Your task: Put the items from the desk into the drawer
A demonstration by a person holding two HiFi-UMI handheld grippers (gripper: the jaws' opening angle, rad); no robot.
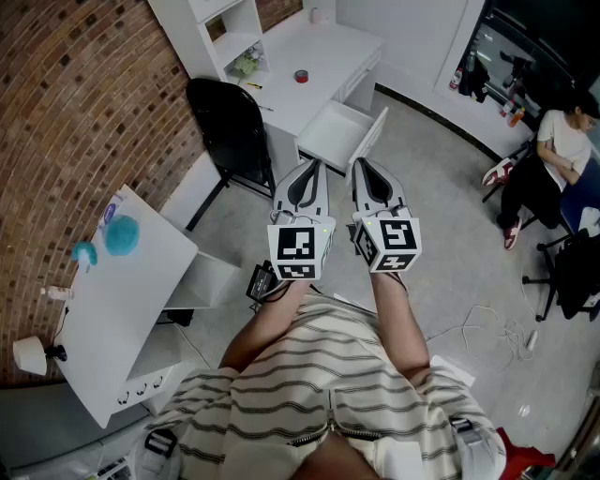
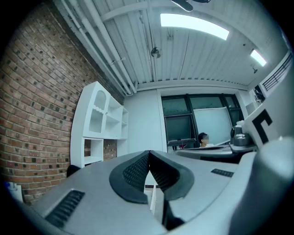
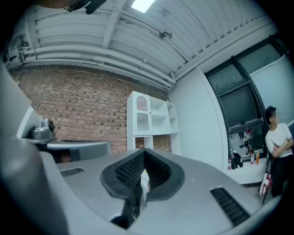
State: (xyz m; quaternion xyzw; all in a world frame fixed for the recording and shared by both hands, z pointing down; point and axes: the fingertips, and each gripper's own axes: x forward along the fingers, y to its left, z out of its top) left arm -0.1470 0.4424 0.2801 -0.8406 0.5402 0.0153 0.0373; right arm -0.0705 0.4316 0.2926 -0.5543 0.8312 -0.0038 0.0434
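Both grippers held level, side by side in front of the person's torso, aimed toward the desk (image 1: pixel 328 47) but well short of it. Left gripper (image 1: pixel 312 167): jaws closed tip to tip in its own view, nothing between the pads (image 2: pixel 135 172). Right gripper (image 1: pixel 361 166): same, tips together, pads (image 3: pixel 128 170) bare, nothing held. The drawer (image 1: pixel 339 136) is pulled out at the desk's near end, just beyond the gripper tips in the head view; looks white inside, contents can't be made out. A red tape roll (image 1: pixel 301 76) sits on the desktop, mid-surface, apart from the drawer. A small white thing (image 1: pixel 319 14) is at the far end of the desk, too small to identify. The shelf unit (image 1: pixel 220 33) stands at the desk's left against the brick wall (image 1: pixel 84 103), with something green (image 1: pixel 247 63) in a lower cubby. A black chair (image 1: pixel 230 127) is just left of the drawer. A separate white table (image 1: pixel 122 309) at lower left carries blue items (image 1: pixel 120 234) near its far corner. A seated person (image 1: pixel 553 150) is at far right, and loose cables (image 1: pixel 487 323) lie on the floor to the right.
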